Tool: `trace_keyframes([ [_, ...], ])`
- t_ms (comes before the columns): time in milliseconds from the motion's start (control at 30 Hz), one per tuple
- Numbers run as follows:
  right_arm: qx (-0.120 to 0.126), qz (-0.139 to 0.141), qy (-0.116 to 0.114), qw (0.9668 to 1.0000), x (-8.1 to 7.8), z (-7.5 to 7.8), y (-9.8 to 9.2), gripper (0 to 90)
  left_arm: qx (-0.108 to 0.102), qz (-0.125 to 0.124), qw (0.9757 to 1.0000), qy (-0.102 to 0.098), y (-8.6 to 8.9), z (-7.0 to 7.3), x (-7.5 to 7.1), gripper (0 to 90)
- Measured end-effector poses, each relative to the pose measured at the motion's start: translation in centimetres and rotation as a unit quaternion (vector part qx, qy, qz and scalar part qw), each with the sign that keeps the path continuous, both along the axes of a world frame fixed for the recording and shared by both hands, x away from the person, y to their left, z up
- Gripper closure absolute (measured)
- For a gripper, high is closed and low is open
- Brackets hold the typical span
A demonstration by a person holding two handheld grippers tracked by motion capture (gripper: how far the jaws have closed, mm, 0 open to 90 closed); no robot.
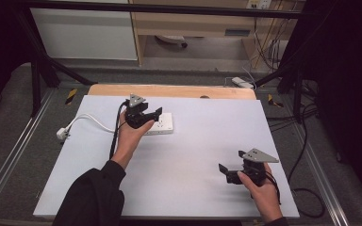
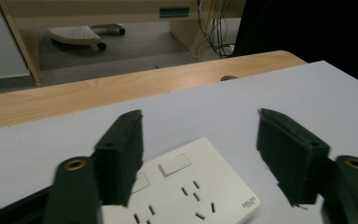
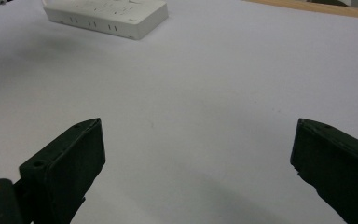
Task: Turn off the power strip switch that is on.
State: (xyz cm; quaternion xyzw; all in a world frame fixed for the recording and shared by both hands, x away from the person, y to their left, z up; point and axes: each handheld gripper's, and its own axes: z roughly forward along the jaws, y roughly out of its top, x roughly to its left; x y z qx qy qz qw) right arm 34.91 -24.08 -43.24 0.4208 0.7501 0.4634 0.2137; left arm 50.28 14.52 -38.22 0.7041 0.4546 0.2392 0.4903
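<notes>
Pale grey tabletop [image 1: 188, 155] on a wooden bench, dark frame and cables round about. Landmark: white power strip [image 1: 162, 123], lying flat toward far-left of top, its white lead [image 1: 92, 120] trailing left to a plug [image 1: 62, 134] near table edge.

Left gripper [image 1: 147, 116] right above strip, jaws spread wide, nothing pinched between; strip's socket face [image 2: 186, 191] seen lying under and between them in left gripper view. Right gripper [image 1: 229, 170] well apart from strip, toward near-right, jaws likewise wide over bare top, empty.

Handling, as judged: rigid plastic box, light-ish, smooth and prob. a bit slippery on glossy faces. Not fragile, though rocker switches [image 2: 176, 164] on top best left unpressed. Best hold: across short width, pads on long side walls, approx. mid-length so lead's drag won't swing it. Lead itself limp, springy; likely to tug strip back leftward. Side wall texture hard to make out — poss. ribbed.
</notes>
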Motion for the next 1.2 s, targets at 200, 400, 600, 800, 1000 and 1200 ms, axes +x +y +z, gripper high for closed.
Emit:
trace_keyframes([
  [200,-0.002,0.0,0.001,1.0,0.0,0.0,0.1,3.4,-0.005,0.0,1.0,0.006,0.9,0.7,-1.1,10.0],
  [400,-0.002,0.0,0.002,1.0,0.1,-0.1,0.1,3.4,-0.017,-0.011,0.9998,-0.005,2.0,1.4,-2.5,7.4],
  [600,-0.003,0.002,0.002,1.0,0.1,-0.1,0.1,3.4,-0.023,-0.019,0.9995,-0.011,3.0,1.7,-4.0,7.1],
  [800,-0.004,0.002,0.003,1.0,0.1,-0.1,0.2,3.4,-0.031,-0.016,0.9993,-0.013,4.3,1.8,-5.4,7.1],
  [1000,-0.005,0.002,0.004,1.0,0.1,-0.1,0.2,3.4,-0.033,-0.014,0.9992,-0.017,5.5,1.9,-7.0,7.1],
  [1200,-0.006,0.001,0.003,1.0,0.1,-0.2,0.2,3.4,-0.033,-0.015,0.9992,-0.018,6.5,1.7,-8.6,7.0],
])
